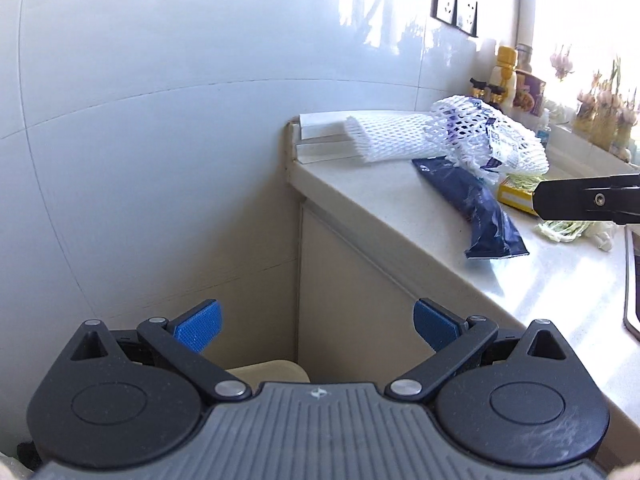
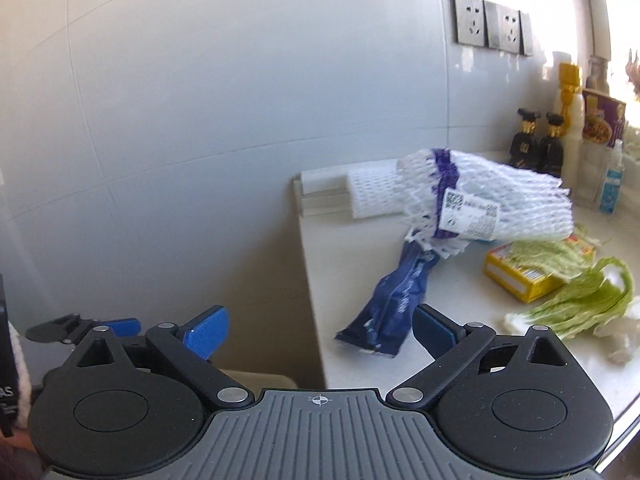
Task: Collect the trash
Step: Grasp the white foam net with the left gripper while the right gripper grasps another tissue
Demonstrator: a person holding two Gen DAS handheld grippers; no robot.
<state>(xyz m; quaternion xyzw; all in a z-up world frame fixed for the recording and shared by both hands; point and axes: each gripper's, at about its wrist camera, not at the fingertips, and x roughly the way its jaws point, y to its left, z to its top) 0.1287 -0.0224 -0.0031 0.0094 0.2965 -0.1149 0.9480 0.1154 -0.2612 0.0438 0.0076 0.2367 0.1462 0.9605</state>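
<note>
A pale desk (image 2: 360, 360) is running along a white tiled wall (image 2: 200, 120) in a sunlit kitchen corner, its end stopping short of the side wall, with a cream cabinet front (image 1: 360, 280) showing below in the left wrist view. Grey wall sockets (image 2: 492, 26) are sitting high on the tiles, and bottles and a printed box (image 2: 602, 118) are crowding the far end by the bright window. The trash is lying on the desk: a white foam net sleeve (image 2: 500, 200) with a purple band and a barcode label is resting over one end of a dark blue wrapper (image 2: 394, 304), which is stretching toward the desk's front edge; a flat piece of foam mesh (image 2: 372, 194) is lying behind, just beside the net. A yellow carton (image 2: 516, 278) is sitting near the wrapper, with pale green cabbage leaves (image 2: 580, 300) draped across it and onto the desk. Both grippers are hanging in the air beside the desk's end, pointing somewhat downward — the left gripper (image 1: 316, 326) is facing the gap between wall and cabinet, its blue-padded fingers (image 1: 200, 322) standing wide apart with nothing between them. The right gripper (image 2: 320, 330) is likewise spread wide and empty, aiming at the desk's corner — the blue wrapper is lying just beyond its right finger.
</note>
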